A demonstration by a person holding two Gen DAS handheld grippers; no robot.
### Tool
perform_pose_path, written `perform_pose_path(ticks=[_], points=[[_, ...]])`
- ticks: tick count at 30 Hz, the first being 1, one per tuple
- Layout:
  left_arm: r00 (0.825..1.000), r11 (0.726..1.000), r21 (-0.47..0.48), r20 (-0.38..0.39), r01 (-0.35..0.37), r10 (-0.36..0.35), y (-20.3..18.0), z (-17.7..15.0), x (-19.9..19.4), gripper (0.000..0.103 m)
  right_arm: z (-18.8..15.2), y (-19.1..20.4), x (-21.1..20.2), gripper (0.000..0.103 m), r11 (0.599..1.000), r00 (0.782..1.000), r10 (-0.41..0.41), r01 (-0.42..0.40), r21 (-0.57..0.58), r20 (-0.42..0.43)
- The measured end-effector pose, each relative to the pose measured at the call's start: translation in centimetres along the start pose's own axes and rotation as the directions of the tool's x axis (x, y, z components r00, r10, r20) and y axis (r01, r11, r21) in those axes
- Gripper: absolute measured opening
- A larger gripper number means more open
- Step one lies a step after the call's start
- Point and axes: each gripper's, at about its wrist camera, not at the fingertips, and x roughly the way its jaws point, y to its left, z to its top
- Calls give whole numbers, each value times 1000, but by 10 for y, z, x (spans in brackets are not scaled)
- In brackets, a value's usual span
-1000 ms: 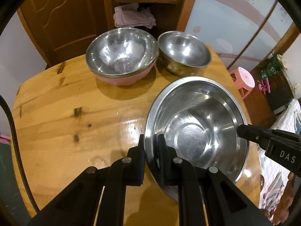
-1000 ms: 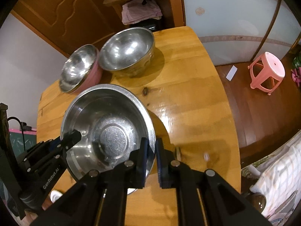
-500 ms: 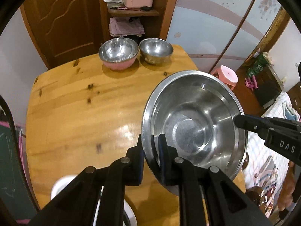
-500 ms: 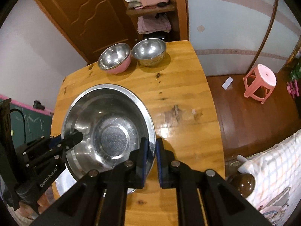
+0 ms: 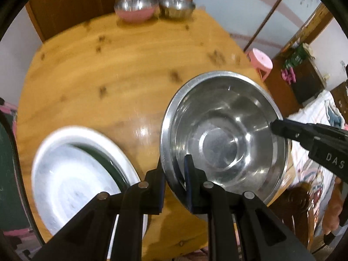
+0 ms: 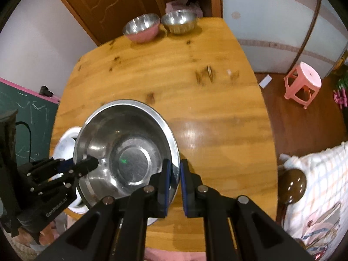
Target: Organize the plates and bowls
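Over the last second the large steel basin (image 5: 221,145) had been carried back across the round wooden table (image 6: 195,100), away from the pink-sided steel bowl (image 6: 142,29) and the plain steel bowl (image 6: 179,22) at the far edge, which had shrunk in both views. It hung above the near edge, with a white plate (image 5: 71,178) newly in view just beside and below it. That suggested the basin was headed for the plate's spot, probably to be stacked there. The left gripper (image 5: 175,181) was clamped on the basin's near rim, and the right gripper (image 6: 174,181) pinched the opposite rim. "DAS" showed on the right gripper's body, "GenRobot.AI" on the left's.
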Motion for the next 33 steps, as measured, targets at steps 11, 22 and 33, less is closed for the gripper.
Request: perform_pose_path(ticks=[11, 22, 33], points=[[999, 1000, 0, -41, 13, -13, 2, -25, 37, 15, -35, -1, 34, 9, 997, 998, -65, 65, 48, -20], [1000, 1000, 19, -13, 8, -8, -1, -22, 35, 17, -36, -4, 38, 9, 993, 996, -91, 91, 71, 6], [997, 997, 64, 67, -32, 28, -12, -20, 19, 54, -38, -6, 40, 10, 994, 997, -77, 77, 79, -1]])
